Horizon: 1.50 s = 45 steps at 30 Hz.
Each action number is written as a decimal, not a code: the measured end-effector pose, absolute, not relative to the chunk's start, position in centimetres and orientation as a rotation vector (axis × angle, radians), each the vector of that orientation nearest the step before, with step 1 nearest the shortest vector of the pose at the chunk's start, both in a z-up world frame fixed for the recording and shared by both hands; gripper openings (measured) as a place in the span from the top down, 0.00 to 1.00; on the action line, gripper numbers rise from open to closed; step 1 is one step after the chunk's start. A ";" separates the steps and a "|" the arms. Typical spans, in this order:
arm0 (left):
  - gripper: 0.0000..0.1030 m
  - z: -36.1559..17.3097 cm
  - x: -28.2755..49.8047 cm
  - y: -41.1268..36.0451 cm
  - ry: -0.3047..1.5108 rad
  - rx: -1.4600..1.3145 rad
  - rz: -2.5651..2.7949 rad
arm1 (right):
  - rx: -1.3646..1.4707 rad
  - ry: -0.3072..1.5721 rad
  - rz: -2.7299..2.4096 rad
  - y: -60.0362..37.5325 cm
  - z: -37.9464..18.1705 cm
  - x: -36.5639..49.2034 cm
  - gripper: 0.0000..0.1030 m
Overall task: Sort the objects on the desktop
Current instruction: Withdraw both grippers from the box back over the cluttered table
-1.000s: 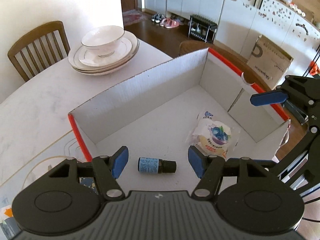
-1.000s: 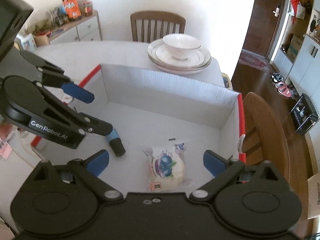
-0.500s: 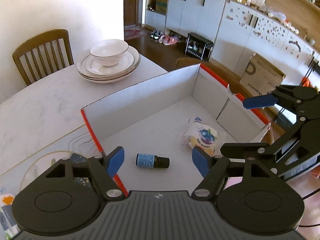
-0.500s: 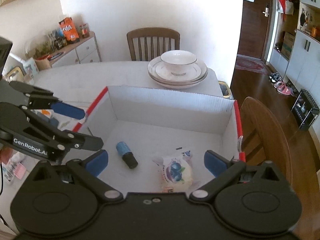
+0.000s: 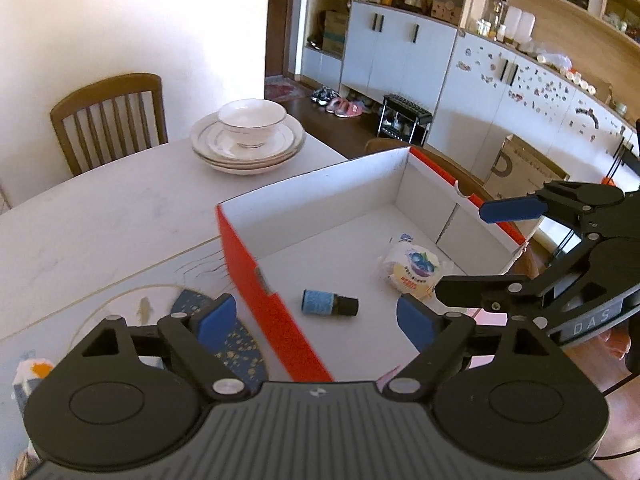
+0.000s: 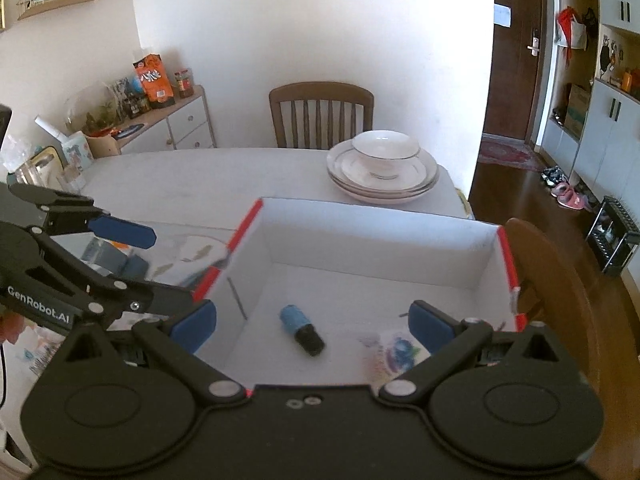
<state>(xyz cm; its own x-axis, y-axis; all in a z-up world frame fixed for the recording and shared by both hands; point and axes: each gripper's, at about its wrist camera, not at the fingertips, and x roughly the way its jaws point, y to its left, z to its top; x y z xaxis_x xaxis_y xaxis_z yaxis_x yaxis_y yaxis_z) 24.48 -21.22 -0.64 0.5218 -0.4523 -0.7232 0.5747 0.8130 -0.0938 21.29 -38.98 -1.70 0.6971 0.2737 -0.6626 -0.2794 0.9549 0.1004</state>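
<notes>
- The box [image 5: 404, 184] is open at the top, white inside and red outside, and it stands on the surface [image 5: 100, 220] near the right edge.
- A bottle [image 5: 330, 303] with a blue label and a dark cap lies on its side on the floor of the box, near the red left wall.
- A packet [image 5: 414, 270] with a blueberry picture lies flat in the box, to the right of the bottle and apart from it.
- The left tool [image 5: 316, 320] is above the left wall of the box; its jaws are opening, they stand wide, and nothing is between its blue pads.
- The right tool [image 6: 312, 320] is above the near side of the box, with jaws wide and nothing held; the bottle and the packet are seen below it, blurred.
- Each tool is seen in the other's view, at the side of the box.
- A bowl [image 5: 253, 122] stands on stacked plates [image 5: 248, 152] at the far corner of the surface.
- A wooden chair [image 5: 108, 116] stands behind the far edge.
- A blue speckled mat [image 5: 240, 344] lies on the surface just left of the box.
</notes>
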 end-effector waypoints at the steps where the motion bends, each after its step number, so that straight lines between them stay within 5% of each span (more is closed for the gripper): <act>1: 0.14 -0.6 24.3 -20.6 0.812 0.156 -0.616 | -0.008 0.735 0.308 -38.6 -1.6 21.2 0.00; 5: 0.02 -0.7 23.2 -18.0 0.779 0.165 -0.588 | 0.002 0.718 0.316 -36.8 -1.1 20.6 0.00; 45: 0.01 -7.0 15.4 6.3 0.731 0.131 -0.416 | -0.035 0.796 0.351 -16.3 -4.8 17.3 0.01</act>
<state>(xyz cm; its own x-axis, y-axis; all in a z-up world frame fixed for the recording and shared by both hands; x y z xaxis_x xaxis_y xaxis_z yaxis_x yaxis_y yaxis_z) 15.39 6.25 -7.04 0.6673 -0.3225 -0.6714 0.4124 0.9106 -0.0275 17.33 -16.35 -4.82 0.6446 0.2956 -0.7050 -0.3215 0.9415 0.1008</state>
